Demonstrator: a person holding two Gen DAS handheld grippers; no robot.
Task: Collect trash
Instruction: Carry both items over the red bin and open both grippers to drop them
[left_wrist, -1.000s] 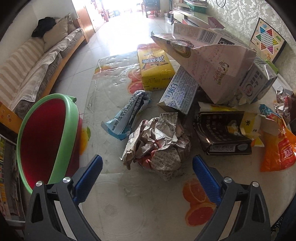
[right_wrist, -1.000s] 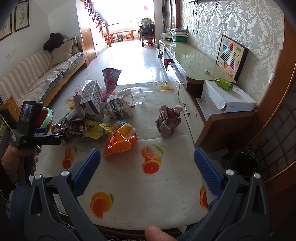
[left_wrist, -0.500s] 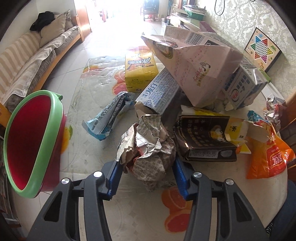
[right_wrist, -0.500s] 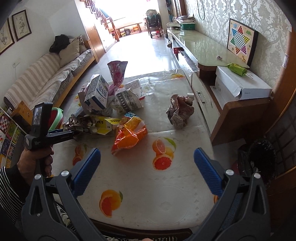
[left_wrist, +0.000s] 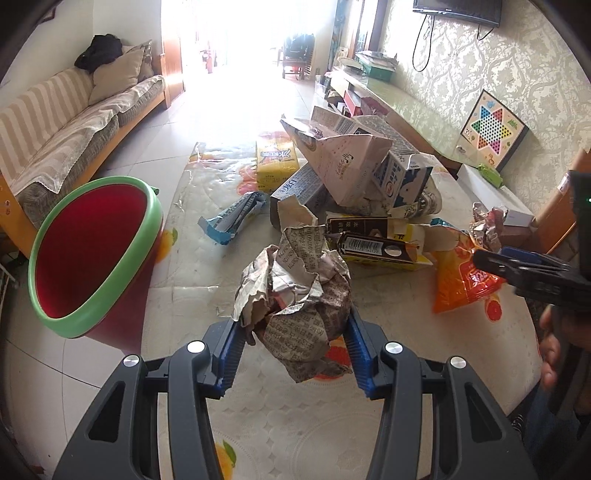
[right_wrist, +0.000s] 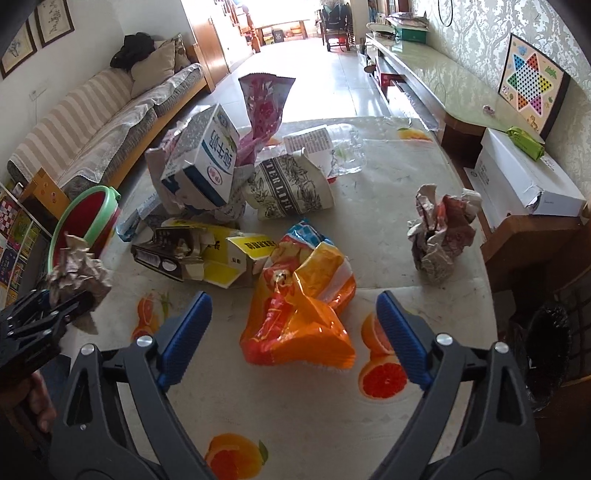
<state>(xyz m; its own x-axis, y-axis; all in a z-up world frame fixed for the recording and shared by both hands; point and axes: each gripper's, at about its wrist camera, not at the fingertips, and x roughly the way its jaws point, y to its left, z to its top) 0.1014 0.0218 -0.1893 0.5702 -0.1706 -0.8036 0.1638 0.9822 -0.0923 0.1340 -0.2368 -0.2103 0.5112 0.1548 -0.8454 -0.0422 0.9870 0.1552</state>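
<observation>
Left wrist: left claw (left_wrist: 291, 349) clamped on crumpled newspaper (left_wrist: 295, 291), raised off surface (left_wrist: 258, 413) toward red bin (left_wrist: 92, 251) (beside). Right claw (right_wrist: 291, 336), jaws just narrowing but empty, straddles orange bag (right_wrist: 299, 317).

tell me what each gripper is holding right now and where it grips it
The left gripper clamps the crumpled newspaper ball across its lower sides. The right gripper holds nothing, open around the orange snack bag.

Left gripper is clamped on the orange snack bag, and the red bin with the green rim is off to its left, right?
Not the bag: the left gripper is clamped on the crumpled newspaper ball, as the left wrist view shows. The red bin with the green rim is indeed to its left.
</observation>
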